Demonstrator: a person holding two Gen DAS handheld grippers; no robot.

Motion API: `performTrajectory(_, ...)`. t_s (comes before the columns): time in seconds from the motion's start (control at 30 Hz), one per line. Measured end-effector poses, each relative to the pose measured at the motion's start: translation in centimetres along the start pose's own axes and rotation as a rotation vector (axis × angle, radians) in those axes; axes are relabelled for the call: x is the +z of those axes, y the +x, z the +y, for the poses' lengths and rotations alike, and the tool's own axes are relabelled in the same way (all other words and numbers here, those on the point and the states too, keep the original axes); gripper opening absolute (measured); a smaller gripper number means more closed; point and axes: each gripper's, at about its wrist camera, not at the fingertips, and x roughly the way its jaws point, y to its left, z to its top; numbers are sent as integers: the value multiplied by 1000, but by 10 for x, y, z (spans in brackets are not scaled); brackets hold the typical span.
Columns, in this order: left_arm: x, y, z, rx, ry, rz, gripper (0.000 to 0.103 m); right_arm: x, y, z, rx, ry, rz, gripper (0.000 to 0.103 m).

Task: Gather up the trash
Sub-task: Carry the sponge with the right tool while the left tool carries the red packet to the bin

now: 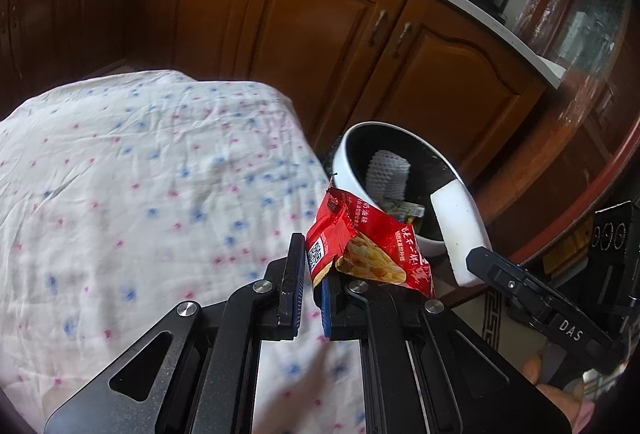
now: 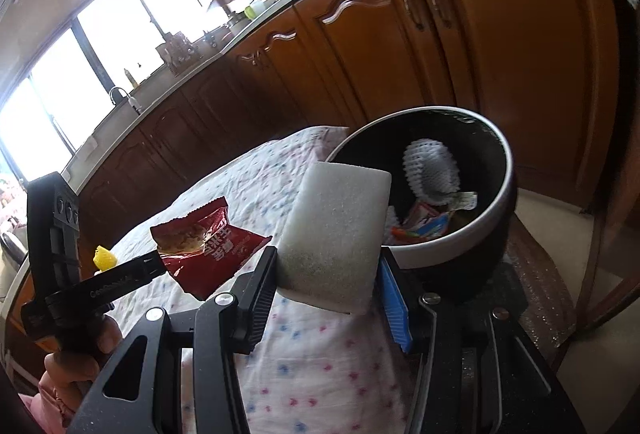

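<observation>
Collection looks nearly done: the bin [image 2: 472, 234] beside the cloth-covered counter [image 1: 140, 174] already holds a foam net [image 2: 430, 170] and wrappers. The left tool [image 1: 310, 274] pinches a red snack bag [image 1: 360, 238]; the right tool [image 2: 328, 274] clamps a white foam block [image 2: 336, 226], both near the rim. Only the right wrist view shows a yellow scrap [image 2: 104, 258] left on the counter.

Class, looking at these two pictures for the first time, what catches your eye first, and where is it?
A red snack wrapper pinched in the left gripper and a white foam block clamped in the right gripper. Just beyond the flowered tablecloth stands a white bin, black inside, already holding rubbish.
</observation>
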Motion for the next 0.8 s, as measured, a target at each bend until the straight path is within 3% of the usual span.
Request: performTrajectory(0.8,41,50,-64,9,119,39,6,36,7,-38,-85,5,-23,51)
